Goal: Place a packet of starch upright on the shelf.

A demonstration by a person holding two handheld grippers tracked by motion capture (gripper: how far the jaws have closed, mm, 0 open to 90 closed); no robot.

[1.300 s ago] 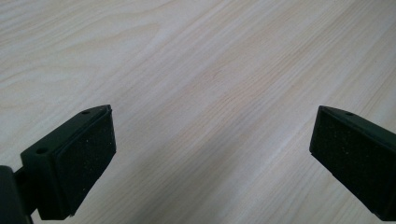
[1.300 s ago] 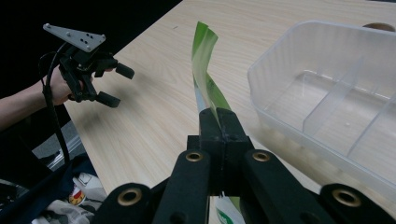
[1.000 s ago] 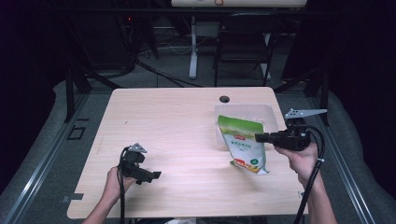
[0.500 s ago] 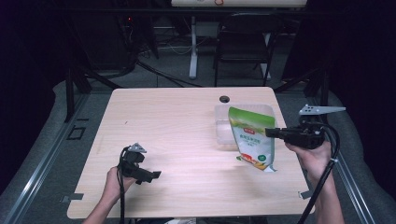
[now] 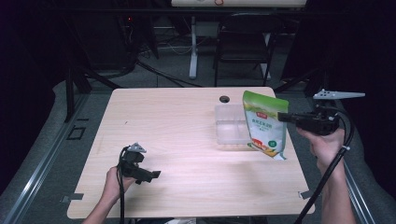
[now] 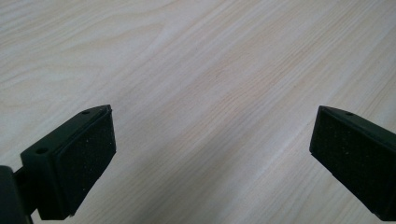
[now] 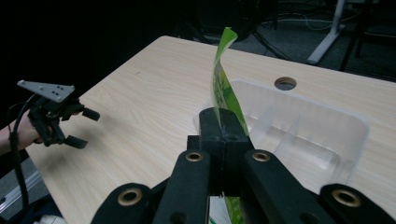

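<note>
Up near the right edge of the table [image 5: 187, 116], the right gripper [image 5: 283, 116] had its jaws clamped on the side edge of a green pouch [image 5: 264, 125], holding it upright and clear of the wood. In the right gripper view the pouch [image 7: 224, 93] rose thin and slightly curled from between the shut jaws, seen edge-on. From above, its printed face hung in front of a clear plastic tray [image 5: 229, 126], which sat toward the far right corner of the table, just nearer than a small round hole [image 5: 224, 99] in the tabletop. Whether the pouch's lower corner touched the tray could not be told. The tray [image 7: 308, 126] showed inner dividers in the right gripper view and held nothing.

Well apart, near the table's near left corner, the left gripper [image 5: 152, 175] sat low over bare wood. Its own view showed both black pads [image 6: 84, 158] spread wide, with nothing between them but wood grain.
</note>
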